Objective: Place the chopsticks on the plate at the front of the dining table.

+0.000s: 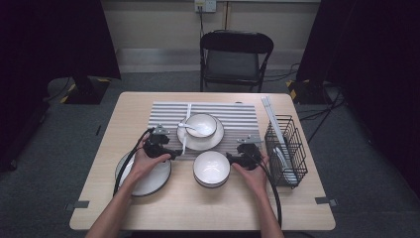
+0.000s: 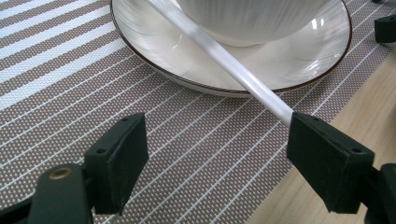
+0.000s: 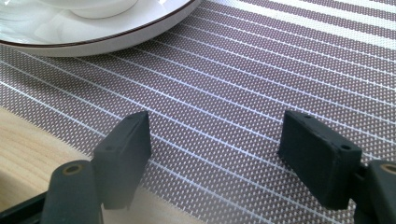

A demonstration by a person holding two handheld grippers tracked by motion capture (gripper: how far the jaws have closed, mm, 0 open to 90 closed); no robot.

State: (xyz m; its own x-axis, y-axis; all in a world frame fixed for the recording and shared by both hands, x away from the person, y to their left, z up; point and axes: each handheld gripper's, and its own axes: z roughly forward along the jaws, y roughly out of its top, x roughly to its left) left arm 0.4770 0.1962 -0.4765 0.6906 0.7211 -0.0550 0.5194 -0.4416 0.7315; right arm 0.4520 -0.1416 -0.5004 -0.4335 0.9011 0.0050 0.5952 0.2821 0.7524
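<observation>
From above we overlook the table (image 1: 99, 198); both gripper views sit close, seemingly sharing the striped placemat (image 2: 70, 93).

The white stick (image 2: 224, 58) runs out past the top edge in the left gripper view, and its near end is hidden behind the right jaw, so can't tell if it's touching. Bowl (image 2: 247, 21) there is cropped too. In the high view, what's inside the wire rack (image 1: 285, 148) is too small to make out.

left tool (image 2: 217, 158) open; right tool (image 3: 215, 158) open
</observation>
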